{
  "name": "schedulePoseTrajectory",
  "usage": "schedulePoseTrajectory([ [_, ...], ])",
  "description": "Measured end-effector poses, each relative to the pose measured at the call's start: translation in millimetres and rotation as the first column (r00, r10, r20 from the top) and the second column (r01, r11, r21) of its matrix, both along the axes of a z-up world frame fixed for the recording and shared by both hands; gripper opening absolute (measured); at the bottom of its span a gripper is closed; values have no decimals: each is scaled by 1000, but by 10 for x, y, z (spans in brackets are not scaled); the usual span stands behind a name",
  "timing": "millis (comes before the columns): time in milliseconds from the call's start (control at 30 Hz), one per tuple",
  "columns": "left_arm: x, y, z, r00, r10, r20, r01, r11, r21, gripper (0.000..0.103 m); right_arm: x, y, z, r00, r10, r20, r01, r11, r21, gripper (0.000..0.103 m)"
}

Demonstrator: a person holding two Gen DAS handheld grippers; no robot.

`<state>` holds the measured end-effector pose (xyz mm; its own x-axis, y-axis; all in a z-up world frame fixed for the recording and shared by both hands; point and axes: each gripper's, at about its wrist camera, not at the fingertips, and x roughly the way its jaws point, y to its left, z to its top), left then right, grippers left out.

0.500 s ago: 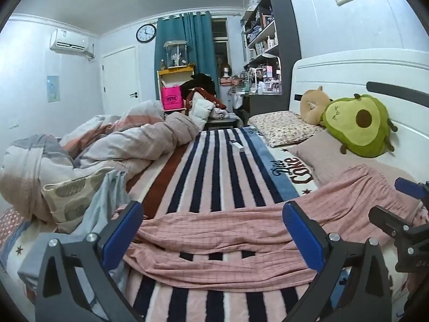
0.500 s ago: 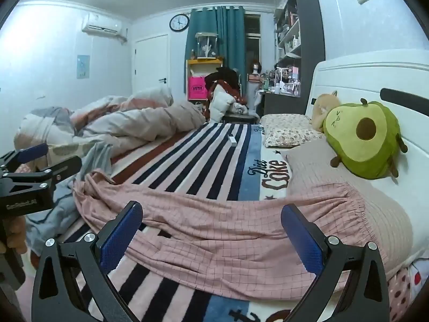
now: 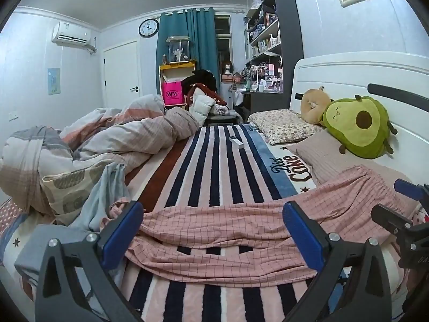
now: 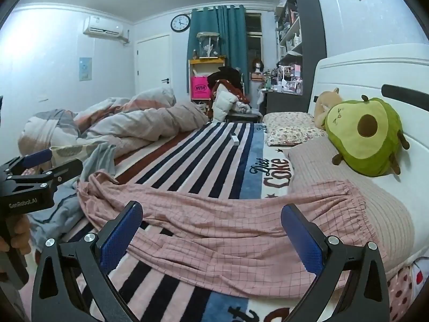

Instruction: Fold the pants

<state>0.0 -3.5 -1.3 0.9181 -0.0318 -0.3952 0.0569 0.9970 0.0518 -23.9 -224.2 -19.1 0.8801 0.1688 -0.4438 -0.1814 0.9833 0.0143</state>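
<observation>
- A bedroom, with a bed (image 3: 214, 161) under a striped blanket filling both views and a white headboard at 3 o'clock.
- At 9 o'clock, a rumpled duvet (image 3: 107, 139) and a pale blue garment (image 3: 104, 196) lie heaped at the bed's edge.
- The left gripper (image 3: 211, 230) hangs just above the bed, its blue pads wide apart with nothing between them.
- The pink checked pants (image 4: 228, 222) lie spread across the blanket from 9 to 3 o'clock, wrinkled and not yet folded; the leg ends reach toward the blue garment.
- The right gripper (image 4: 211, 233) also stands wide apart and empty, above the pants' middle.
- At 3 o'clock the waistband rests up on a beige pillow (image 4: 335, 166), below an avocado plush (image 4: 367, 136).
- Risk: a grab at the leg ends may catch the blue garment too, since they lie touching or nearly so.
- Risk: the waistband on the pillow's slope may fold unevenly, and pinching only one layer would leave the legs misaligned.
</observation>
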Motion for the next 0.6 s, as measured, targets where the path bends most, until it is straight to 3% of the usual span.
schedulePoseTrajectory([
  [600, -16, 124, -49, 1000, -1, -19, 1, 1000, -14, 103, 1, 113, -18, 1000, 26, -10, -26, 1000, -4, 102],
])
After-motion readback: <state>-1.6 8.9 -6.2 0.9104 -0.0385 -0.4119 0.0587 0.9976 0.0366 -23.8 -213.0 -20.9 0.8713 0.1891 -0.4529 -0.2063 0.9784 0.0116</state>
